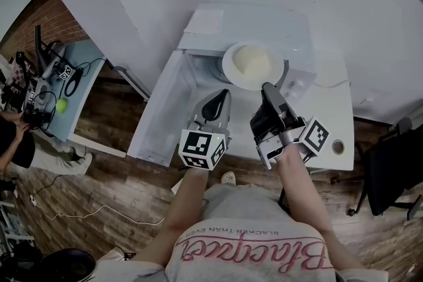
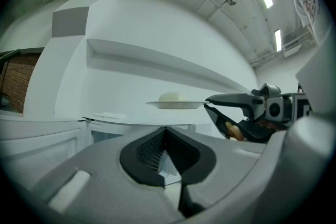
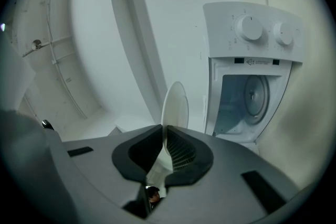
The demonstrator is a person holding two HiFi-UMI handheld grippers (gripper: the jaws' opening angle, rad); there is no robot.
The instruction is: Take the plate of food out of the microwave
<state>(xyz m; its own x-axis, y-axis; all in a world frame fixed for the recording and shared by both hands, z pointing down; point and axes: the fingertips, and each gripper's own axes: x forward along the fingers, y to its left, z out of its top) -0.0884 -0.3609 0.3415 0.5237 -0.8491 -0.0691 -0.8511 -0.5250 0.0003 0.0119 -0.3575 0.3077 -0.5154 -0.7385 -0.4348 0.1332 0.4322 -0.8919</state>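
Observation:
A white plate with a pale mound of food hangs in front of the white microwave, above its open cavity. My right gripper is shut on the plate's near rim. In the right gripper view the plate stands edge-on, pinched between the jaws of my right gripper. My left gripper sits just left of the plate, shut and holding nothing. From the left gripper view, past my left gripper, the plate is level, with the right gripper clamped on its rim.
The microwave door swings open to the left. The microwave stands on a white table. Its two knobs show beside the open cavity. A desk with a green ball and a person are at far left, a black chair at right.

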